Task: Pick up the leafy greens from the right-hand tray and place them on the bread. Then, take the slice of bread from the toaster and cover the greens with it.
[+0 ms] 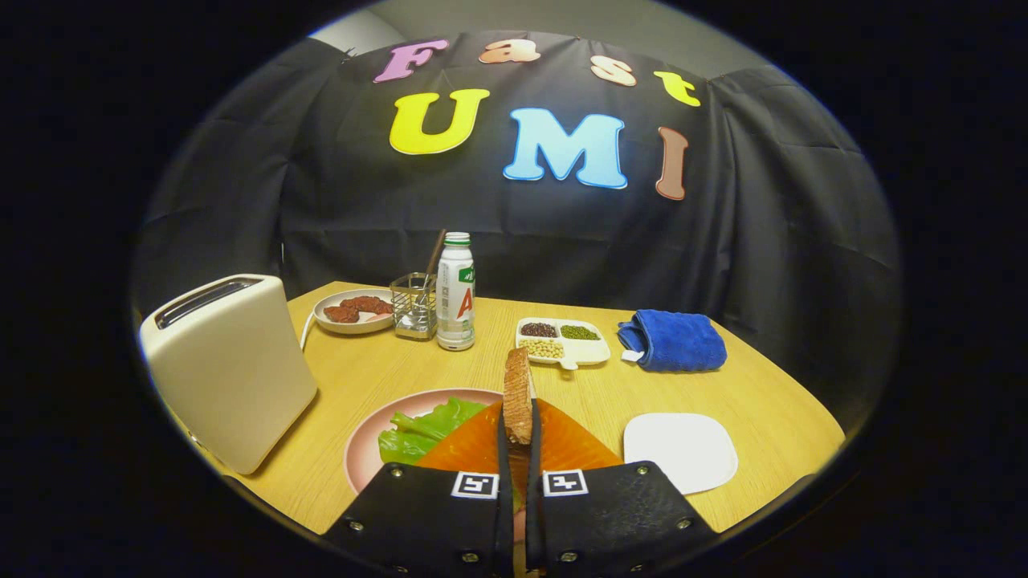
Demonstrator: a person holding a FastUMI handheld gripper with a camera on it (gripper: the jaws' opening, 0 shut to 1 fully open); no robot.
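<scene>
Bottom centre of frame: gripper (518, 437) fingers pressed nearly together, pinching a slice of bread (518, 395) on edge. Slice stands upright, crust toward camera, so only its thin side shows. Held vertical probably because that is how it sits in a toaster slot; it would need tipping flat to cover anything.

Just behind and under the fingers, lower centre: pink plate (363, 451) with leafy greens (422, 433) lying on it, left of the fingers. Greens are on the plate, not on the right-hand tray. Whether a base slice of bread sits under them I can't tell: the fingers and their orange sides cover the plate's middle and right.

Lower right: white square tray (683, 451), bare top, near edge cut off by the gripper body.

Left of frame: cream toaster (229, 365), slot on top; slot interior too dark and foreshortened to read.

Mid-frame centre: divided dish of beans (562, 341), blue folded towel (673, 340) to its right.

Further back, centre-left: white bottle with green cap (456, 293), wire caddy (414, 305) with a utensil handle sticking out, small plate of reddish-brown food (357, 311); can't identify it.

Judgement: covering step in hand, slice over the greens, not yet down.
</scene>
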